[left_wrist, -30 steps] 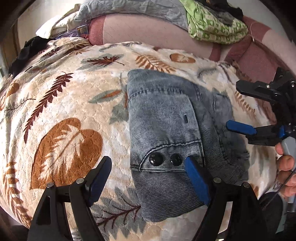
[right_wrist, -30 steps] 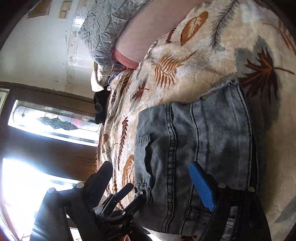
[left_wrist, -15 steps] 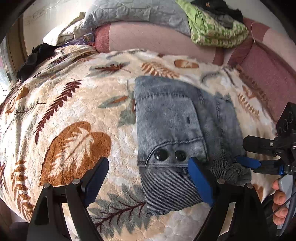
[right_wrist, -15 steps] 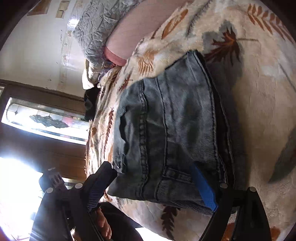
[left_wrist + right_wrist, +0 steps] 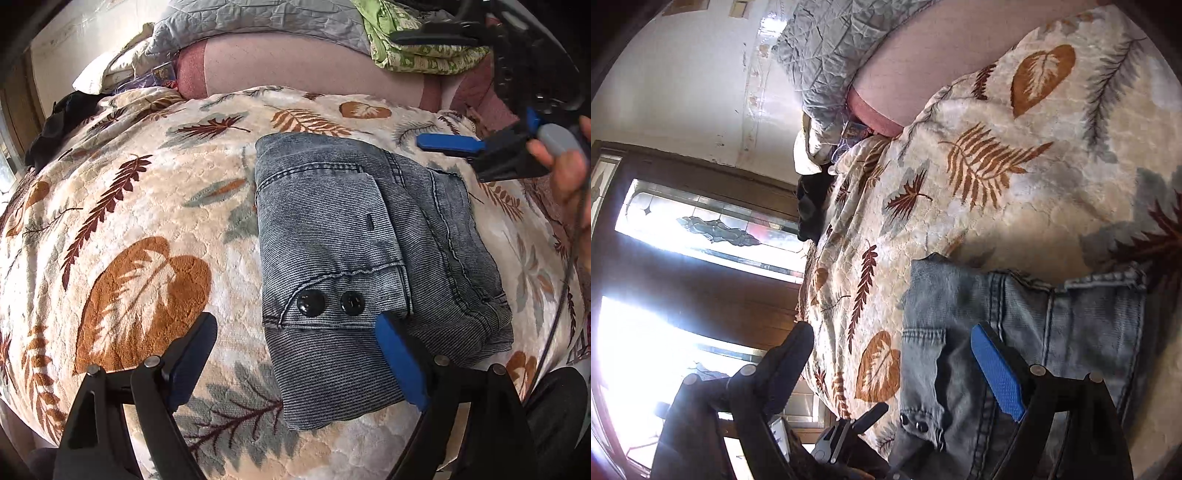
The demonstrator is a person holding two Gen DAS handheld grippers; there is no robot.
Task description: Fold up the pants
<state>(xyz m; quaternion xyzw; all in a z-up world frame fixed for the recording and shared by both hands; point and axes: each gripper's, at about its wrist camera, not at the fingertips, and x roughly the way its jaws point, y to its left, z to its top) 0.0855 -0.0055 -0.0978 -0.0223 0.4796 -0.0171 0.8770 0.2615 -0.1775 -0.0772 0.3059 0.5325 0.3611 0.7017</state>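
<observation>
The left gripper (image 5: 295, 354) hovers wide and empty, the folded grey-blue denim pants (image 5: 362, 266) lying just ahead of its right blue pad on a cream leaf-patterned fleece blanket (image 5: 147, 206). Beyond the pants' far right corner, the right gripper (image 5: 436, 88) is spread wide too, holding nothing.
</observation>
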